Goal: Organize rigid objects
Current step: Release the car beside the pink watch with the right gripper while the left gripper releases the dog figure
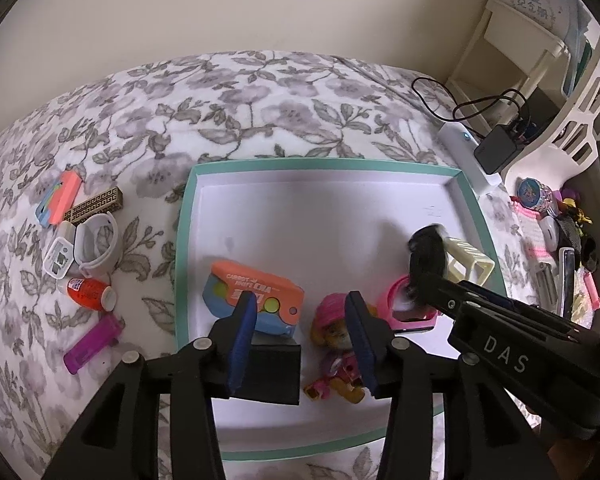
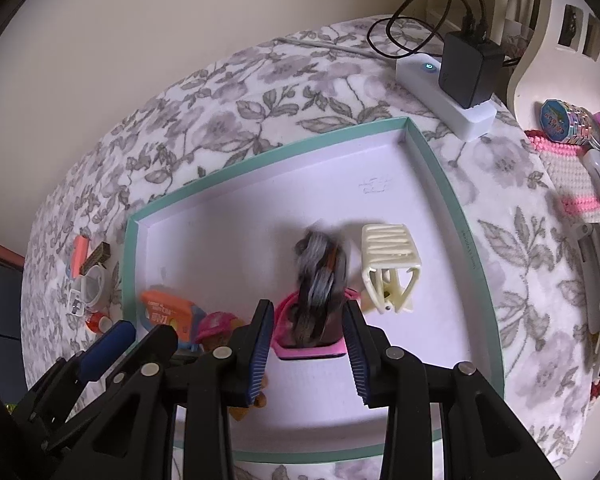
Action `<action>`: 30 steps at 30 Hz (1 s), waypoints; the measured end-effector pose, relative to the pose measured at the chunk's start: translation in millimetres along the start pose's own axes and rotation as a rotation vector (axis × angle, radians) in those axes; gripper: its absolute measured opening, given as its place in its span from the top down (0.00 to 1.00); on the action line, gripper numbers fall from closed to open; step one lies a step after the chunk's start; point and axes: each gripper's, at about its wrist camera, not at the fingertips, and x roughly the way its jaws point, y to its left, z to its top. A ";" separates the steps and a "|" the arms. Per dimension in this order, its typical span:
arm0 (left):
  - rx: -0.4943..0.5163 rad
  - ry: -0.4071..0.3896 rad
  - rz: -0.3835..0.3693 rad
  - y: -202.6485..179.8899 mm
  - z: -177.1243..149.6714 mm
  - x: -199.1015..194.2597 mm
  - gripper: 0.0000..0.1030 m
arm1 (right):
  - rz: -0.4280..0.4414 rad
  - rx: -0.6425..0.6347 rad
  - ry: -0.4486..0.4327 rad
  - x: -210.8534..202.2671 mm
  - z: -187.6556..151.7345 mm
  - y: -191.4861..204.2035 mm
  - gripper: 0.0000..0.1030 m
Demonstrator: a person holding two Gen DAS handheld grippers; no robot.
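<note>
Jaws of my left gripper (image 1: 300, 304) stand part open: the black block (image 1: 272, 372) sits between them on the tray floor, against the one pad and clear of the other, so nothing is clamped. Jaws of my right gripper (image 2: 306, 308) are drawn to a narrow gap on the near end of a dark mottled item (image 2: 318, 264), which stands over the pink frame (image 2: 312, 354). Its far end is blurred, so I cannot tell its material. I judge the block to be light and stiff, with flat parallel faces. The correct hold is square across those faces, low on the body. I judge the dark item less predictable; a loose end may swing, so I would set it down slowly. The cream claw clip (image 2: 388, 260) lies just beside it and looks brittle and springy; I would grip its solid spine, not its teeth. The tray (image 1: 182, 248) rests on the bed (image 1: 260, 100), a soft base that may tilt under a downward push. The orange toy (image 1: 256, 292) and the puppy figure (image 1: 334, 332) crowd the near part of the tray, and the two grippers work close together there. The far half of the tray is open room. The raised teal rim must be cleared on every entry. The purple lighter (image 1: 92, 344) and the orange bottle (image 1: 88, 292) lie outside it, both smooth and likely to roll.
</note>
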 end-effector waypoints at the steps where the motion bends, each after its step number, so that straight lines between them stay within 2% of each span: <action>1: -0.007 0.000 0.005 1.2 0.4 0.2 0.50 | -0.009 -0.003 0.001 0.5 -0.1 0.4 0.61; 6: -0.039 -0.003 0.012 9.3 2.4 -1.0 0.45 | -0.031 -0.003 0.007 2.1 -0.7 -0.2 0.44; 15: -0.092 -0.001 0.069 26.3 4.9 -2.1 0.38 | -0.050 -0.031 0.010 3.8 -0.4 4.5 0.31; 19: -0.118 -0.016 0.105 35.0 6.7 -4.6 0.24 | -0.060 -0.048 0.007 4.0 -0.6 7.2 0.27; 21: -0.131 -0.019 0.122 39.9 7.2 -5.5 0.21 | -0.063 -0.057 0.005 4.2 -1.1 8.9 0.25; 24: -0.160 -0.016 0.137 49.0 7.7 -5.5 0.20 | -0.061 -0.066 0.004 4.9 -1.2 10.6 0.15; 29: -0.223 0.011 0.139 66.4 6.6 -2.7 0.20 | -0.069 -0.092 0.002 6.4 -2.6 15.8 0.14; 30: -0.235 0.015 0.140 69.9 6.2 -2.4 0.20 | -0.073 -0.097 0.001 6.5 -3.0 16.7 0.10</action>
